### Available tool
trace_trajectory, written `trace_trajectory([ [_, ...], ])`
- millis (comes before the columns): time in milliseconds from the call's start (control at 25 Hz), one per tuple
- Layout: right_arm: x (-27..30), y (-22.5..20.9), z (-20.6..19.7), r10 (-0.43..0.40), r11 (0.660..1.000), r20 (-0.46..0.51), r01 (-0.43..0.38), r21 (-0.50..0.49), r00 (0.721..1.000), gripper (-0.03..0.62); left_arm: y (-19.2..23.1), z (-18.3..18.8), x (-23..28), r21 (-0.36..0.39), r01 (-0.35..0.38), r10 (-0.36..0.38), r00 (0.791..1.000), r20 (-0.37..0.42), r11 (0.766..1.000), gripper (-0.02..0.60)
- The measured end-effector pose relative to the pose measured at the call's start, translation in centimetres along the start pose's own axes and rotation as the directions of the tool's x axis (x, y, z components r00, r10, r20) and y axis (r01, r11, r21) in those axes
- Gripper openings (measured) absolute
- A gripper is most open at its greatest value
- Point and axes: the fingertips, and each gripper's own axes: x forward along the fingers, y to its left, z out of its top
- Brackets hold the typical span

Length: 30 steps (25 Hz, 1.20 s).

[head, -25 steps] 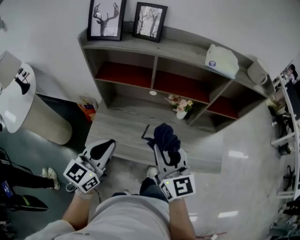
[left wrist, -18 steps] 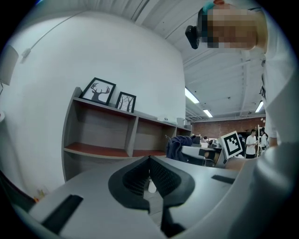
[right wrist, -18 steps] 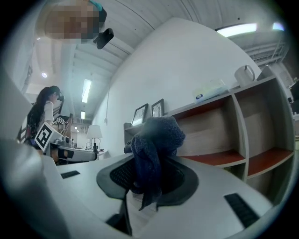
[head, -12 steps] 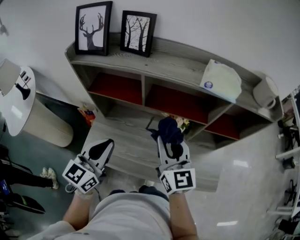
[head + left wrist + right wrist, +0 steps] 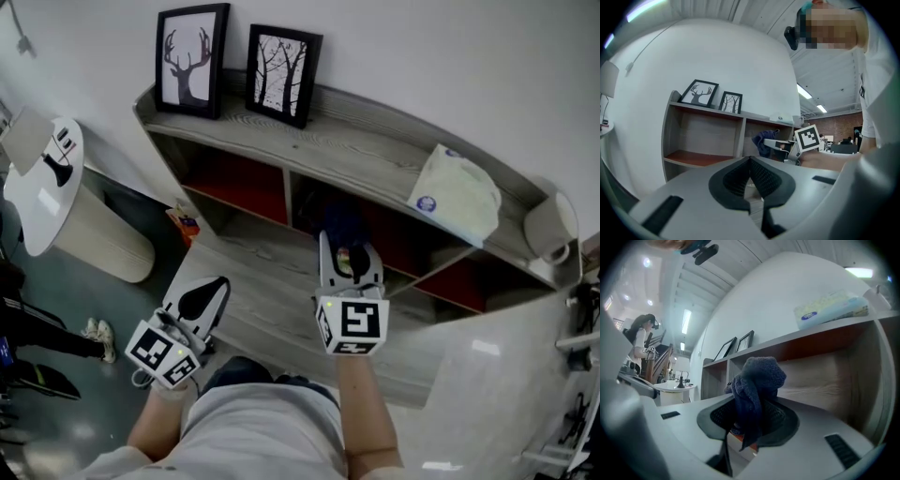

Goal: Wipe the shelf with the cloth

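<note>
Right gripper point(image 5: 751, 425) pinching the dark cloth point(image 5: 757, 380) at the middle bay of the shelf point(image 5: 375, 155).
My forearm reaches toward 12 o'clock, with dividers flanking at 9 and 3. My left gripper point(image 5: 751, 177), jaws pressed together and empty, hangs low at 8 o'clock.

A framed deer picture point(image 5: 190, 49) and a framed picture of bare trees point(image 5: 282, 73) stand side by side against the white wall point(image 5: 422, 56). Well to their right lies a white packet point(image 5: 457, 195), with a white roll point(image 5: 547, 228) beyond it. At the left stands a round white table point(image 5: 42, 183), and a small orange box point(image 5: 187, 225) sits on the floor nearby.

Deer picture point(image 5: 192, 61) left of tree picture point(image 5: 281, 73), both atop shelf point(image 5: 361, 150)
</note>
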Motion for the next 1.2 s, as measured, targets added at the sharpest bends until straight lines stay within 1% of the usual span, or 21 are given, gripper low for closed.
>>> trace_trajectory([
  [240, 3.9, -0.8, 1.1, -0.069, 0.997, 0.003, 0.069, -0.043, 0.998, 0.115, 1.3, 0.3, -0.7, -0.001, -0.018, 0.018, 1.000, -0.003, 1.000, 0.016],
  [480, 7.2, -1.3, 1.1, -0.116, 0.993, 0.000, 0.115, -0.040, 0.993, 0.115, 3.2, 0.8, -1.5, -0.012, -0.027, 0.027, 1.000, 0.001, 1.000, 0.015],
  [680, 9.7, -2.0, 1.0, -0.173, 0.980, -0.011, 0.171, -0.098, 0.985, 0.114, 4.4, 0.5, -2.0, -0.019, -0.036, 0.035, 0.999, -0.006, 0.999, 0.015],
  [1000, 13.0, -2.8, 0.5, -0.198, 0.971, -0.015, 0.194, -0.141, 0.980, 0.115, 4.9, -0.3, -2.3, -0.020, -0.045, 0.045, 0.998, -0.032, 0.999, 0.015],
  [1200, 13.8, -3.3, 0.5, -0.205, 0.962, -0.007, 0.201, -0.185, 0.979, 0.114, 4.8, -0.6, -2.1, -0.019, -0.046, 0.045, 0.998, -0.039, 0.999, 0.015],
])
